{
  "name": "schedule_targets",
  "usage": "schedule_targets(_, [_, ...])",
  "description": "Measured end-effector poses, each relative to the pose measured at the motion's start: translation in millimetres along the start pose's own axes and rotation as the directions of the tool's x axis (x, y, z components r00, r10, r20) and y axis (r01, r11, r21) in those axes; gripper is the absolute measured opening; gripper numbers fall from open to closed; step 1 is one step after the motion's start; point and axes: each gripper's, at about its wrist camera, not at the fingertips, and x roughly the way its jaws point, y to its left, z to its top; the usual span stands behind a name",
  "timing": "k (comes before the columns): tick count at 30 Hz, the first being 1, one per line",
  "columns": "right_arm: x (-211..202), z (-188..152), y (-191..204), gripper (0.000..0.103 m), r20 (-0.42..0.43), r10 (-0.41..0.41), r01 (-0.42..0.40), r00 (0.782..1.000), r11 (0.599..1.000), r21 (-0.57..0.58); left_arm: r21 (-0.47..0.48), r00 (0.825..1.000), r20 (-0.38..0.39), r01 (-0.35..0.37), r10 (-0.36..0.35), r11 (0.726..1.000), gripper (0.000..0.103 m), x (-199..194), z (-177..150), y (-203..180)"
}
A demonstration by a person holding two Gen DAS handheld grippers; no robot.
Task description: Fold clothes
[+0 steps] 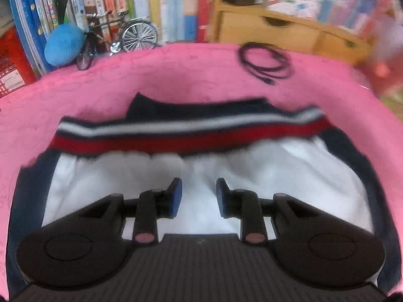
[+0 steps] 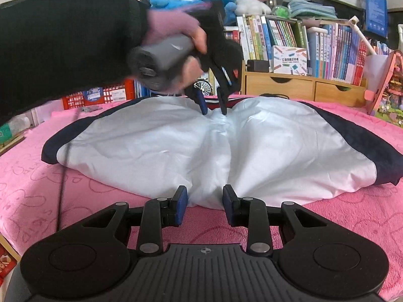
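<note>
Right claw (image 2: 205,205) open at the near hem, left claw (image 2: 213,105) open, empty over the far striped waistband (image 1: 186,136): white-and-navy shorts (image 2: 277,146) lie spread flat, no fold visible.

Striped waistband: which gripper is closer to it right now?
Left. The left gripper hangs open over the white fabric just short of the striped waistband. The right gripper sits open at the garment's opposite, near edge, the whole white panel between them.
</note>
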Motion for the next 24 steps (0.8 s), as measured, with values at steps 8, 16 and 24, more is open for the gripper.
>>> schedule_targets(8, [0, -1, 2, 0.032, 0.01, -0.008, 0.008, 1.0, 1.0, -0.003, 0.228, 0.997, -0.063, 0.062, -0.049, 0.972, 0.027, -58, -108, -39])
schedule_targets(16, [3, -3, 4, 0.032, 0.022, -0.012, 0.012, 1.0, 1.0, -0.026, 0.203, 0.997, -0.071, 0.055, -0.041, 0.978, 0.032, -39, -111, -35])
schedule_targets(24, [6, -3, 2, 0.032, 0.024, -0.004, 0.005, 1.0, 0.999, -0.042, 0.11, 1.0, 0.024, -0.016, 0.013, 0.994, 0.034, 29, -5, -15])
